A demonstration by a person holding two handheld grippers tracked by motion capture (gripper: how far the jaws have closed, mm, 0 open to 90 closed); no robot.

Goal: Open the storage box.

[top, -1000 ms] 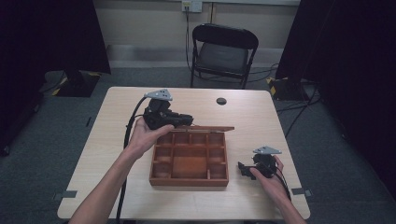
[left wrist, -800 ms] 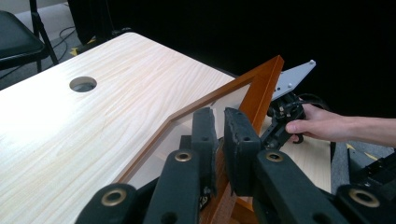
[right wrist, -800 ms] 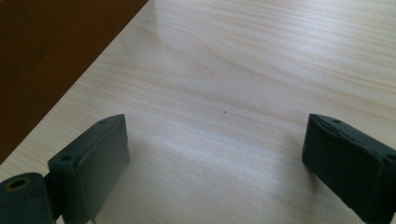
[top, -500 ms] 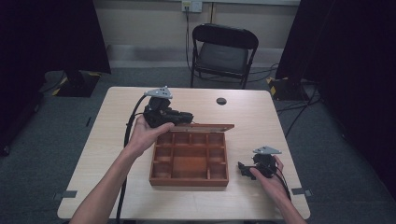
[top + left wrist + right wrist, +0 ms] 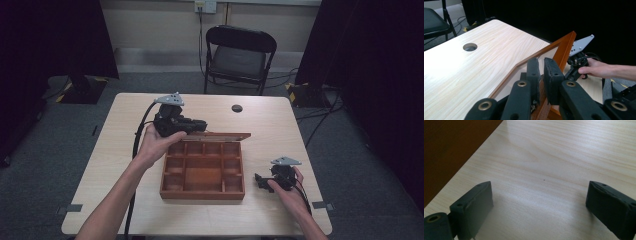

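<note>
Nothing has shifted since the earlier high views: both hands sit where they were and the lid stands at the same angle. At the far edge of the wooden box (image 5: 202, 170), the left gripper (image 5: 197, 125) has its jaws pinched together on the lid (image 5: 215, 136), and in the left gripper view the two black pads (image 5: 533, 72) stand nearly together with the lid's reddish-brown frame (image 5: 564, 50) rising just past them (the exact contact is partly hidden behind the pads, so the clamp looks to be on the frame's edge). The right gripper (image 5: 262, 181) rests on the table (image 5: 125, 115) just right of the box, jaws spread wide over bare wood with nothing between them. The box lies near the middle of the table, a shallow tray of reddish-brown wood divided into small compartments around a larger central one, all seemingly empty. Its lid is a thin wooden frame, apparently with a paler panel set in it, hinged along the far side and lifted well clear of the tray. I judge the box to be light and rigid, with a smooth finish that could slip under the pads; the lid is likely the fragile part, especially at its hinges. The sound place to hold is the solid frame rail, not the panel, while the free gripper could steady the tray wall (image 5: 242, 170) against sliding.
</note>
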